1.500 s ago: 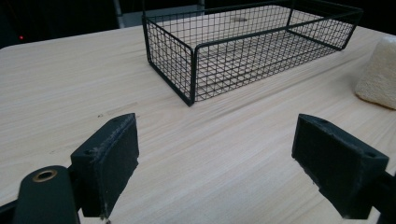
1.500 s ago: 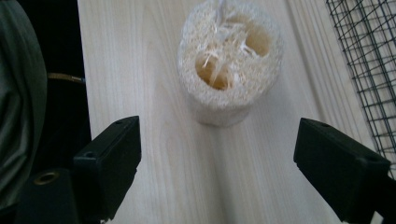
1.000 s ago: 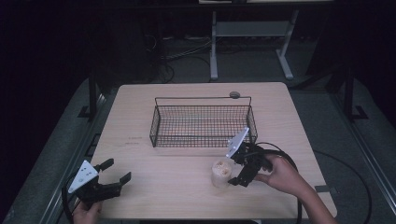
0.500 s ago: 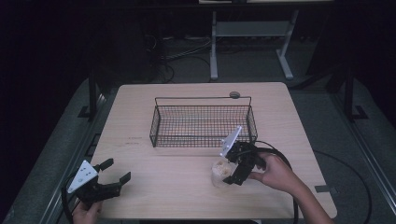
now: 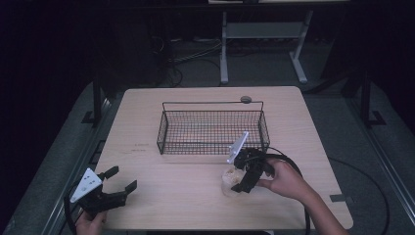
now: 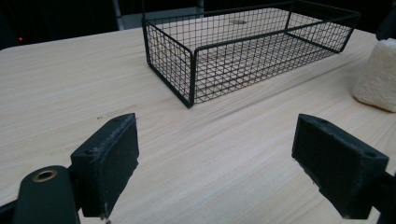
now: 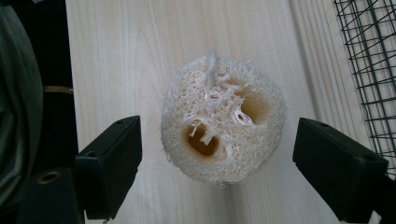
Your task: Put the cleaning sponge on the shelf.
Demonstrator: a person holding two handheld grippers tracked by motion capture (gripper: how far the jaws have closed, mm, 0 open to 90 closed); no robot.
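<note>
Jaws wide on the right gripper (image 7: pixel 217 158), and its own view looks straight down on a pale, round, fibrous loofah sponge (image 7: pixel 223 119) standing between them, clear of both pads, two brownish holes and a short string loop showing on its top. High view hides that top: there the loofah sits lower right of centre, half covered by the gripper, which tips down over it from the right with a hand (image 5: pixel 284 178) behind. Lower left of that frame, the left gripper (image 5: pixel 121 180) lies low at the near edge of the light wooden table (image 5: pixel 191 196), jaws spread and holding nothing. Its own view catches the loofah's side at the right edge. Farther back, mid-table, stands a black wire mesh basket (image 5: pixel 212 128), its bottom bare.
</note>
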